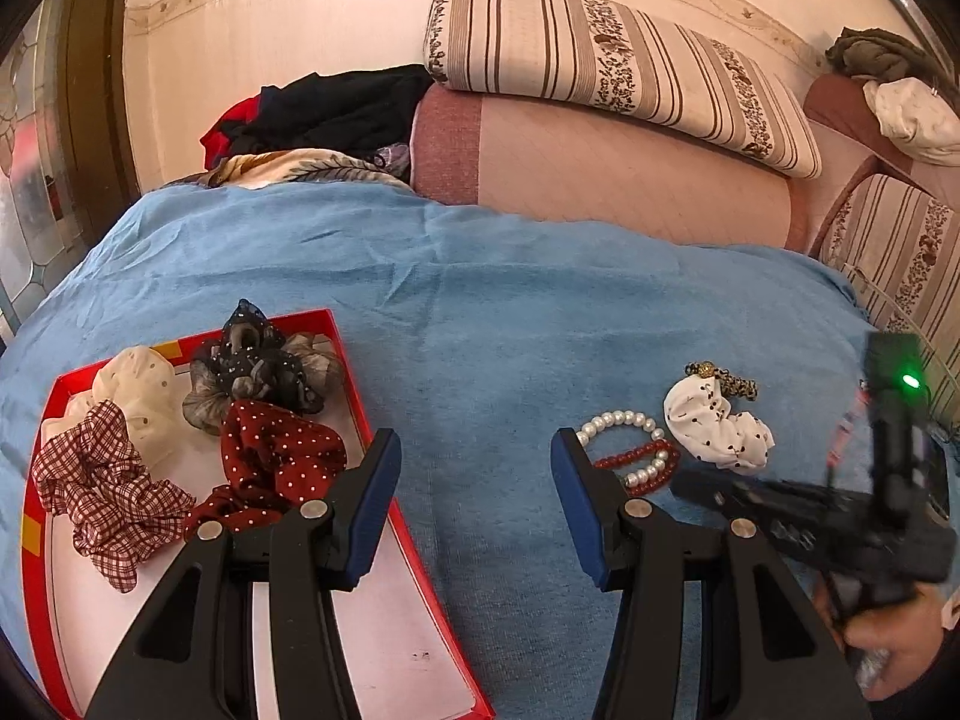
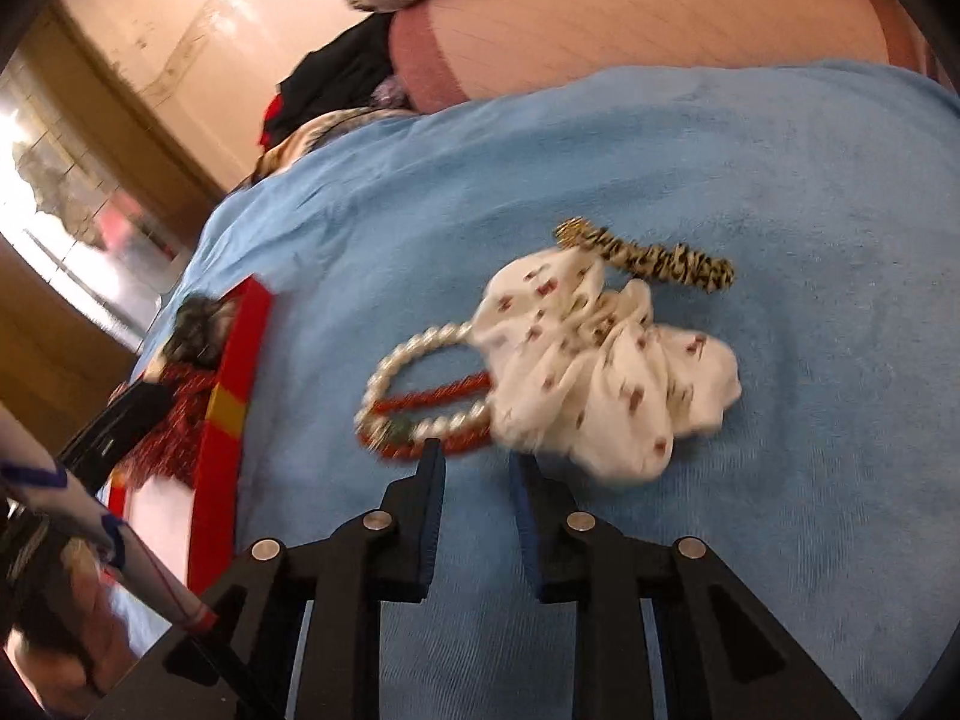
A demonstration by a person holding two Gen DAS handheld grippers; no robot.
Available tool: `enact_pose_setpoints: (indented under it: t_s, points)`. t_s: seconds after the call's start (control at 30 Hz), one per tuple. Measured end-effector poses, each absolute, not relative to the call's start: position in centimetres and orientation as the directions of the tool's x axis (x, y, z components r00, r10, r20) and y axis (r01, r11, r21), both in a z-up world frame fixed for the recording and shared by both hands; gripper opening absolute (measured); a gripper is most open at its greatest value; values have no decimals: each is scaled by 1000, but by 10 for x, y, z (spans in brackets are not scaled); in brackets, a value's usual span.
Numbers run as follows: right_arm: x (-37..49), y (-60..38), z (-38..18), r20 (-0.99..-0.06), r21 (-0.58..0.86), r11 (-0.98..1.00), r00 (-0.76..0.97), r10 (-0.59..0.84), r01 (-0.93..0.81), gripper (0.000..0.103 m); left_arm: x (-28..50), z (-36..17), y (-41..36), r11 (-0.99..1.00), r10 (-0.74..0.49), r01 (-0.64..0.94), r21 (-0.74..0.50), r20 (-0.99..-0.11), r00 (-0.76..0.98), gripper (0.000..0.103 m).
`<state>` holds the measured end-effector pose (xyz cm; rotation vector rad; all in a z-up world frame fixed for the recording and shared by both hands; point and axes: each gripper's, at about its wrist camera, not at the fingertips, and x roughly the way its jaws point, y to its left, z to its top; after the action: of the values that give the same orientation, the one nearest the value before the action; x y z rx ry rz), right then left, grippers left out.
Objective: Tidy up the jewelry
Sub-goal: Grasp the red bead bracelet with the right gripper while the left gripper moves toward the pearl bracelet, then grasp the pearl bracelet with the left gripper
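A red-rimmed box point(image 1: 354, 384) lies on the blue blanket at the left and holds several scrunchies, among them a red dotted one point(image 1: 273, 450). My left gripper point(image 1: 474, 462) is open and empty beside the box. To the right lie a pearl bracelet point(image 1: 624, 420), a red bead bracelet point(image 1: 645, 468), a white printed scrunchie point(image 1: 720, 426) and a leopard hair tie point(image 1: 735, 384). My right gripper point(image 2: 474, 456) is partly open and empty, its tips just short of the pearl bracelet point(image 2: 414, 360), the red bracelet point(image 2: 432, 393) and the white scrunchie point(image 2: 606, 372). The leopard tie point(image 2: 654, 255) lies behind.
The blue blanket point(image 1: 510, 312) covers the bed. A pink bolster point(image 1: 600, 168) and a striped cushion point(image 1: 600, 54) lie at the back, with dark clothes point(image 1: 336, 108) at the back left. The box edge point(image 2: 231, 384) is left of the right gripper.
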<state>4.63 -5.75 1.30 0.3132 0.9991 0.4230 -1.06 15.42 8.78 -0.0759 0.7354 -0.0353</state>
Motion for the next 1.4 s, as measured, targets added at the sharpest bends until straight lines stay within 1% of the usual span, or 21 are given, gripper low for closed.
enact_pose_setpoints:
  t_s: [0.07,0.13,0.17,0.2,0.23,0.3,0.4,0.57,0.7,0.83,0.93,1.13,1.17,1.2,1.27,1.33,1.37,1.4]
  points:
    - [56,-60,6,-753,431,889,481,449,-156,23,-11,88,156,997,-57,4,-81,-668,742,51]
    - [62,-64,4,-739,459,876,483,470,-150,23,-11,88,157,997,-58,3,-83,-668,742,51]
    - [64,-63,4,-732,463,872,485,478,-160,21,-11,88,158,997,-56,1,-82,-668,742,51]
    - [64,-62,5,-729,460,871,485,482,-175,17,-10,88,158,997,-56,2,-82,-669,741,51]
    - [63,-60,5,-721,463,861,475,504,-211,8,-10,88,157,997,-57,2,-83,-669,741,51]
    - [60,-55,8,-712,461,853,472,520,-243,8,-9,88,155,997,-55,4,-78,-670,740,51]
    - [50,-53,19,-712,428,866,495,499,-257,8,-8,88,152,997,-53,7,-70,-671,740,51]
    - [25,-75,46,-720,354,908,554,418,-225,8,-5,85,148,997,-57,11,-71,-677,734,51]
    - [10,-98,61,-724,342,923,576,378,-177,8,0,77,138,995,-95,52,-82,-702,706,51]
    - [0,-120,61,-734,361,925,575,361,-120,8,16,62,128,986,-163,76,-149,-754,636,51]
    - [4,-129,55,-730,417,902,552,404,-109,8,31,55,125,978,-189,42,-205,-776,601,51]
    - [6,-131,53,-724,435,893,544,424,-118,8,66,36,102,985,-155,15,-173,-835,527,50]
    - [6,-131,53,-724,435,893,544,423,-116,8,70,32,98,987,-150,22,-162,-843,517,49]
    - [7,-132,53,-723,440,891,543,427,-114,8,73,29,95,988,-143,28,-149,-848,511,44]
    - [8,-134,53,-719,451,885,542,435,-112,8,80,21,87,995,-99,32,-95,-863,496,42]
    - [8,-135,54,-716,454,884,544,437,-113,8,86,16,78,999,-35,48,-12,-859,511,37]
    - [9,-135,54,-716,454,884,545,437,-113,8,86,15,73,998,-1,57,34,-854,521,32]
    - [9,-135,55,-714,456,883,546,438,-112,8,84,16,70,997,9,63,50,-850,526,14]
